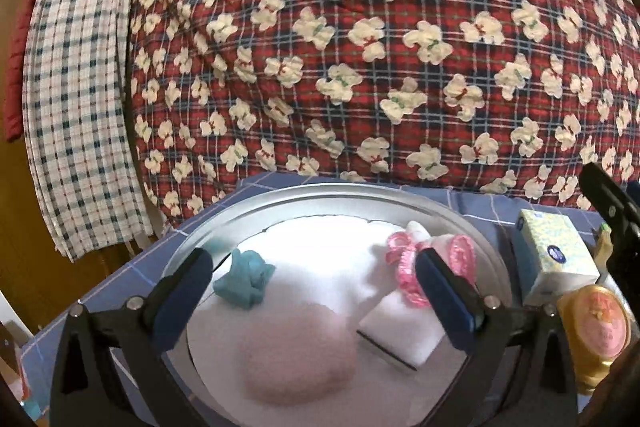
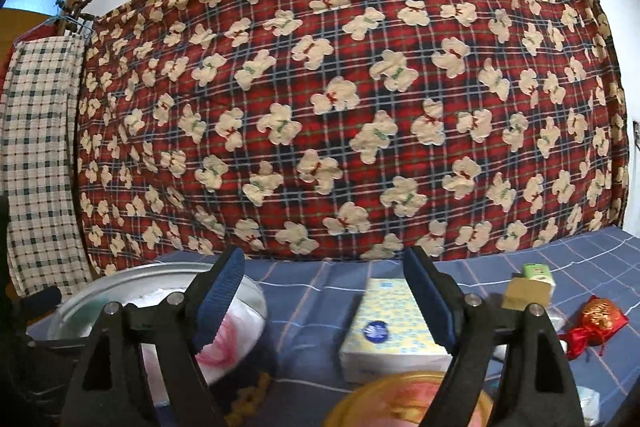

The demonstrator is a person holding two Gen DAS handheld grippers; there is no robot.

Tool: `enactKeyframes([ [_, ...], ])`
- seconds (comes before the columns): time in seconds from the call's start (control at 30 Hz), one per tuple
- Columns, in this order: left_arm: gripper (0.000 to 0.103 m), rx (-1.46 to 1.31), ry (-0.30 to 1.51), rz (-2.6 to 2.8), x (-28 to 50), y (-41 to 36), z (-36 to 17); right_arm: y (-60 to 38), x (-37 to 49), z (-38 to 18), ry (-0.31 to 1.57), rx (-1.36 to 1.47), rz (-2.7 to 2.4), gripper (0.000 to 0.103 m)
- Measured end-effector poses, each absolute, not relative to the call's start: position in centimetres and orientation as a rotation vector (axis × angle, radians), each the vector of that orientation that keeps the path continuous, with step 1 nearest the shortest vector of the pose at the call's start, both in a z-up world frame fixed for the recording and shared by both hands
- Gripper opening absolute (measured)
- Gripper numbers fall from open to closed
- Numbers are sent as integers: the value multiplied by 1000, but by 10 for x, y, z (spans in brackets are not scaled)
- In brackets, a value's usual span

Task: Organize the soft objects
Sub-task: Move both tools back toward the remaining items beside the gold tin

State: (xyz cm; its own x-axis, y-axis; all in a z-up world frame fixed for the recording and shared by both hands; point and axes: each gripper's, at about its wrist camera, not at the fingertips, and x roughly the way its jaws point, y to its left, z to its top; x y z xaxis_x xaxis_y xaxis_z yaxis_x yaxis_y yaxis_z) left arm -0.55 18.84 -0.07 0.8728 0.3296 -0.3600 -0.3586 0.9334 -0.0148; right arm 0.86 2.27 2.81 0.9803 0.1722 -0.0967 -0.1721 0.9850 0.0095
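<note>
Hovering spread-jawed, left gripper over basin; right gripper likewise spread: straddle tissue box squarely between fingers, pinch gently.

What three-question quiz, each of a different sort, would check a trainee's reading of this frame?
1. True or false: the left gripper is shut on the teal soft item.
2. Which lies in the metal basin? A) tissue box B) pink puff C) red pouch
3. Fill in: the tissue box lies on the blue checked cloth, ______ the basin.

Key:
1. False. Both the left gripper and the right gripper are open and hold nothing.
2. B. The pink puff lies in the basin; the red pouch lies on the cloth.
3. Outside.
</note>
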Motion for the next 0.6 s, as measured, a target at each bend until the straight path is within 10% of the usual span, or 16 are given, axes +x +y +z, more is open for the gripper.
enactKeyframes([
  [0.6,103,-27,357,298,-19,128,3,-36,4,18,199,5,214,84],
])
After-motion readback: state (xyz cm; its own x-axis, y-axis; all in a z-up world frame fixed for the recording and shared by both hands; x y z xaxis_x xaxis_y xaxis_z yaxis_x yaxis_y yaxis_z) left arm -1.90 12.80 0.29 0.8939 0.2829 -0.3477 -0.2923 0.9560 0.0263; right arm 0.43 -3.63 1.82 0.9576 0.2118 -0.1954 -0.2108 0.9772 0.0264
